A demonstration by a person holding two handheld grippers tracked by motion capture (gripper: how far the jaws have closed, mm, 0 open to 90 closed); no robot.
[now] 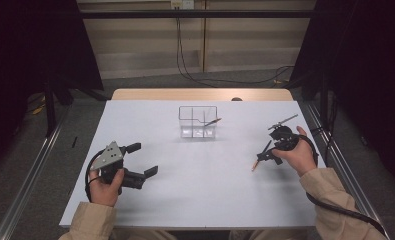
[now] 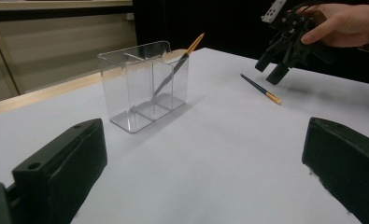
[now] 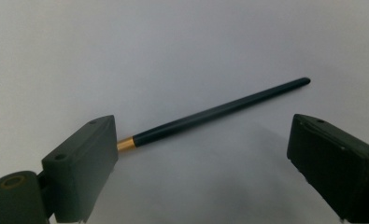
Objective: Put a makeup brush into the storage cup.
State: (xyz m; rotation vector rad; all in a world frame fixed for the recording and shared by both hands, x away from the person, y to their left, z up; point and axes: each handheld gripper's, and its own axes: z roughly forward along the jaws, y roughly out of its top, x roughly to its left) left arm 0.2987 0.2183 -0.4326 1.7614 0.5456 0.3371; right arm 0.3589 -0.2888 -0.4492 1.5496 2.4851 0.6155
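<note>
A clear divided container point(image 1: 198, 121) point(image 2: 145, 86) stands at the table's far middle, with a dark brush point(image 1: 211, 121) point(image 2: 177, 65) leaning in its right compartment, orange end up. A second dark brush with a gold band point(image 1: 257, 162) point(image 2: 261, 89) point(image 3: 210, 114) lies flat on the white table at the right. My right gripper point(image 1: 266, 155) point(image 2: 275, 65) point(image 3: 208, 158) hovers just over it, open, its jaws on either side of the brush and not touching it. My left gripper point(image 1: 144, 160) point(image 2: 203, 163) is open at the front left with nothing between its jaws, pointing toward the container.
The white table point(image 1: 195, 200) has a wooden strip along its far edge. Metal rails run along both sides. Black cables trail on the floor behind, and dark curtains hang at left and right.
</note>
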